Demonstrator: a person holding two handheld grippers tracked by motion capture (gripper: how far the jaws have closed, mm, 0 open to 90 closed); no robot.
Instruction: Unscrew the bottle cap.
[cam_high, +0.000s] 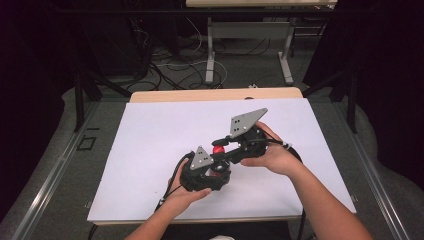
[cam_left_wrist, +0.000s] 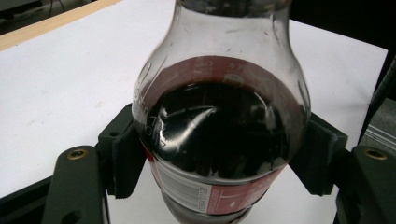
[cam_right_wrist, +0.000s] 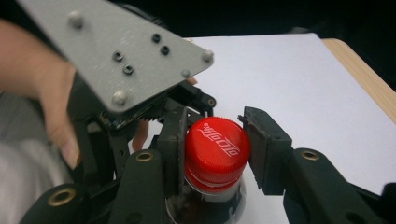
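A clear bottle (cam_left_wrist: 219, 126) of dark cola with a red label stands on the white sheet (cam_high: 150, 150). My left gripper (cam_left_wrist: 219, 156) is shut on its belly, one pad (cam_left_wrist: 125, 158) on each side. The red cap (cam_right_wrist: 217, 149) on top sits between the jaws of my right gripper (cam_right_wrist: 215, 151), whose pads (cam_right_wrist: 266, 149) press on both sides of it. In the high view the cap (cam_high: 218, 149) shows as a red dot between the two hands, with the left gripper (cam_high: 212, 172) below it and the right gripper (cam_high: 220, 146) reaching in from the right.
The white sheet covers most of a wooden table (cam_high: 215, 94). The left gripper's grey plate (cam_right_wrist: 116, 51) and a hand (cam_right_wrist: 46, 93) stand close to the left of the cap. Cables and table legs (cam_high: 210, 60) lie on the floor beyond the far edge.
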